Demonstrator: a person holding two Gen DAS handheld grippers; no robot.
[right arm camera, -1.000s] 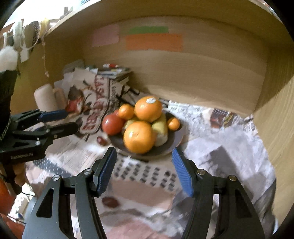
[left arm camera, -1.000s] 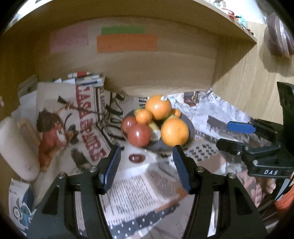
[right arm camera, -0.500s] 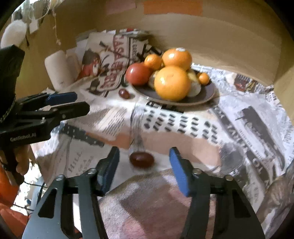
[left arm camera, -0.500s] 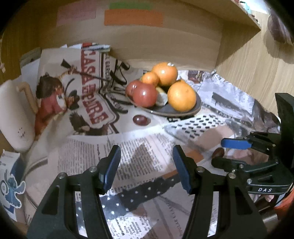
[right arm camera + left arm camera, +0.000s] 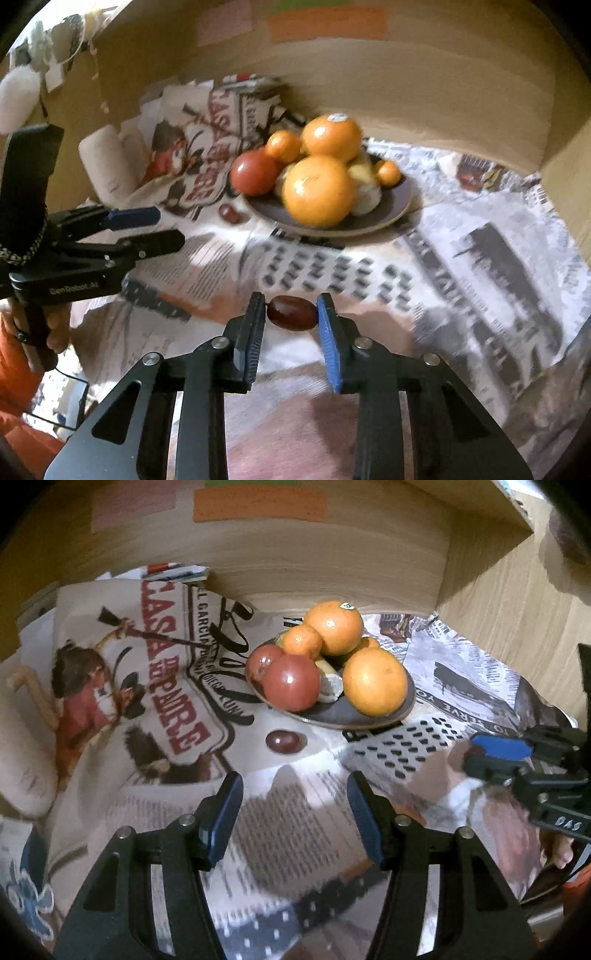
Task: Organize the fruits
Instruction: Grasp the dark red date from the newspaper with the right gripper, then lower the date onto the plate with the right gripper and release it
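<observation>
Two small dark fruits lie off the plate. Left wrist view: left claw (image 5: 293, 812) open and empty over the newspaper-covered counter (image 5: 295, 834). One dark fruit (image 5: 282, 741) sits at 12 o'clock ahead, just beside the plate (image 5: 369, 720) rim. Plate already heaped with oranges (image 5: 375, 681) and red fruit (image 5: 291, 683). Right claw (image 5: 476, 755) at 3 o'clock.

Right wrist view: right claw (image 5: 291, 314), jaws just closing, now pinches the second dark fruit (image 5: 291, 313) between both pads, low over the counter; plate at 12 o'clock. Judgement: most is sorted; this fruit needs carrying to the plate, the other is still to be picked up.
</observation>
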